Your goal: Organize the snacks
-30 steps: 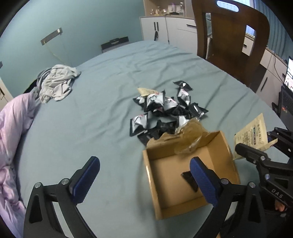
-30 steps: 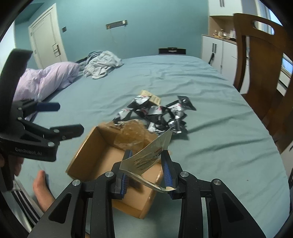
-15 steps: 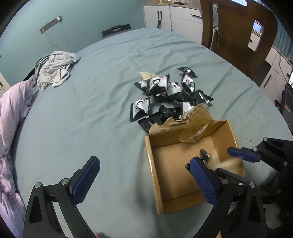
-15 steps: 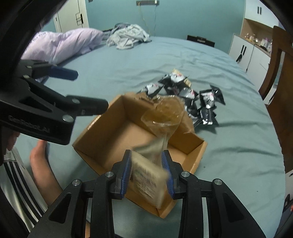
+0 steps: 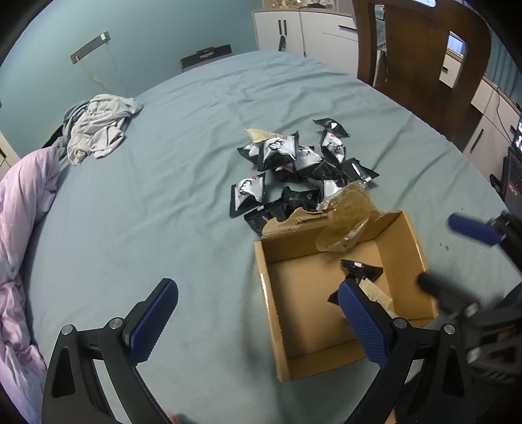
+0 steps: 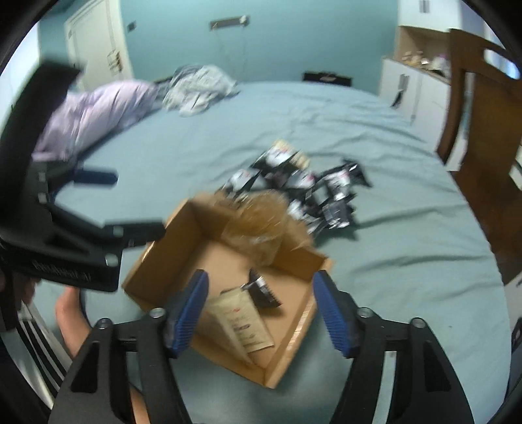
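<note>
Released beige packet (image 6: 239, 318) now lies in cardboard box (image 6: 182, 225); right gripper (image 6: 259, 310) spread wide, empty; left gripper (image 5: 257, 321) likewise.

A bed (image 5: 163, 202) under a blue-green sheet carries everything. Directly on it lie a shallow cardboard box (image 5: 270, 313), a heap of black-and-white snack packets (image 5: 293, 166) just beyond the box, a crumpled grey garment (image 5: 98, 127) and a lilac duvet (image 5: 19, 228) at one edge.

teal walls (image 5: 156, 29), a wooden chair (image 5: 421, 55) and white cabinets (image 5: 310, 29) surround the blue-sheeted bed (image 5: 163, 182).
</note>
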Motion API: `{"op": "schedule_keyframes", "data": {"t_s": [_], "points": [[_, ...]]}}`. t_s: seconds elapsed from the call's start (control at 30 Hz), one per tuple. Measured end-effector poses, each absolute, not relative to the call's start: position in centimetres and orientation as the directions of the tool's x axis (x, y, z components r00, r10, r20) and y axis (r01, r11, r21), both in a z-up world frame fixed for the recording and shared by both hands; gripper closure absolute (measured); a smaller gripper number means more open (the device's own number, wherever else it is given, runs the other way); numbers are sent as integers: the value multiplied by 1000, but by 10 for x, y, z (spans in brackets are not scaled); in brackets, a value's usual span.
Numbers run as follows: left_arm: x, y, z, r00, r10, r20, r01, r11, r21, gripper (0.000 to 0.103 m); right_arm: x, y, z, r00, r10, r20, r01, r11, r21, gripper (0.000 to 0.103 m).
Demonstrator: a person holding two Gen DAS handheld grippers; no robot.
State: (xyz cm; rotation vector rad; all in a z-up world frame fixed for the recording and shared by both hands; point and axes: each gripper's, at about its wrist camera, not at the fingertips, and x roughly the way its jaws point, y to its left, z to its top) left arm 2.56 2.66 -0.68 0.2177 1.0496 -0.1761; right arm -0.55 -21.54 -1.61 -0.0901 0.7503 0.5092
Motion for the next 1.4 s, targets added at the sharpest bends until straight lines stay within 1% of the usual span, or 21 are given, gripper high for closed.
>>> {"op": "schedule_keyframes", "data": {"t_s": [0.27, 0.33, 0.37, 0.4, 0.5, 0.63, 0.83, 1.03, 1.2, 1.3, 1.4], "points": [[21, 21, -4, 493, -63, -868, 274, 958, 86, 2, -27, -247, 13, 700, 347, -624, -439, 898, 7, 33], [22, 18, -4, 491, -67, -869, 279, 957, 83, 3, -29, -261, 11, 728, 313, -610, -394, 919, 3, 26], [22, 17, -4, 490, -68, -869, 282, 956, 84, 2, -28, -266, 5, 732, 301, -611, -363, 931, 23, 20], [21, 16, -4, 491, -65, -868, 284, 955, 89, 2, -27, -271, 0, 729, 291, -620, -335, 941, 47, 18], [20, 9, -3, 498, -50, -866, 292, 950, 113, 2, -15, -277, -12, 687, 245, -684, -258, 962, 86, 19], [18, 2, -2, 502, -58, -863, 313, 942, 119, 2, -11, -276, -14, 708, 193, -679, -188, 979, 82, 18], [18, -2, -2, 500, -62, -864, 324, 938, 120, 2, -10, -261, -16, 685, 208, -699, -234, 970, 60, 19], [19, -5, 2, 510, -80, -856, 322, 941, 104, 2, 11, -259, -21, 666, 209, -716, -255, 966, 45, 18], [19, -6, 2, 507, -94, -857, 320, 944, 85, 2, 26, -254, -19, 679, 203, -706, -263, 964, 24, 18], [18, -12, -1, 507, -86, -858, 334, 937, 103, 2, 40, -255, -22, 689, 180, -702, -240, 971, 13, 18], [21, -15, -4, 503, -77, -861, 345, 931, 119, 2, 55, -254, -27, 680, 188, -709, -236, 971, 32, 19]]}}
